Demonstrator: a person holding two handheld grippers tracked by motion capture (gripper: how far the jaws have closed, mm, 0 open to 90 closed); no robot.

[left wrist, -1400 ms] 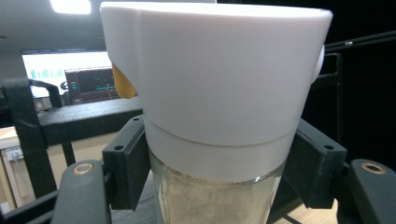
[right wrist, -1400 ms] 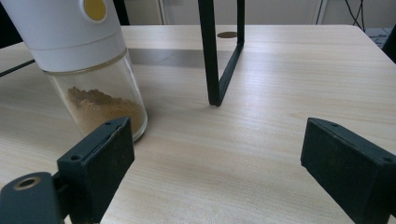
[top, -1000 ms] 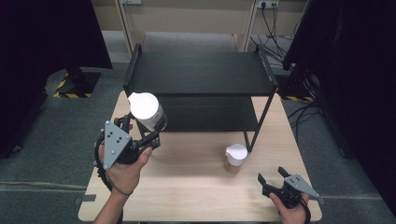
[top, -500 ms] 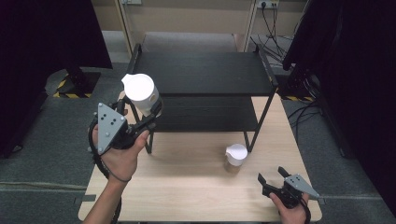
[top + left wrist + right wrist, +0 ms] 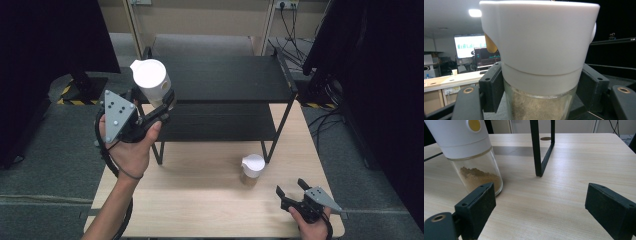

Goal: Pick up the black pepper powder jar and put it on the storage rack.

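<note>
Nearest the person's edge of the table [image 5: 200, 200], the right gripper [image 5: 300, 196] rests low with its jaws spread wide and holding nothing; in the right gripper view a second shaker [image 5: 471, 155] with brown powder stands on the wood just beyond its one jaw, beside a black leg of the shelf [image 5: 540, 147]. Farther in and higher, the left gripper [image 5: 165, 107] is clamped on a shaker [image 5: 152, 82] — white cap up, upright or nearly so — held in the air at the front left corner of the shelf rack [image 5: 220, 75], about level with the top board. In the left gripper view the jaws bear on the shaker [image 5: 539, 75] where cap meets glass, one on each side.

Judgement: the step appears to be setting this shaker on the top board. Done well, it means keeping it upright, carrying it clear over the front rim, lowering until the base sits flat — then opening.
</note>
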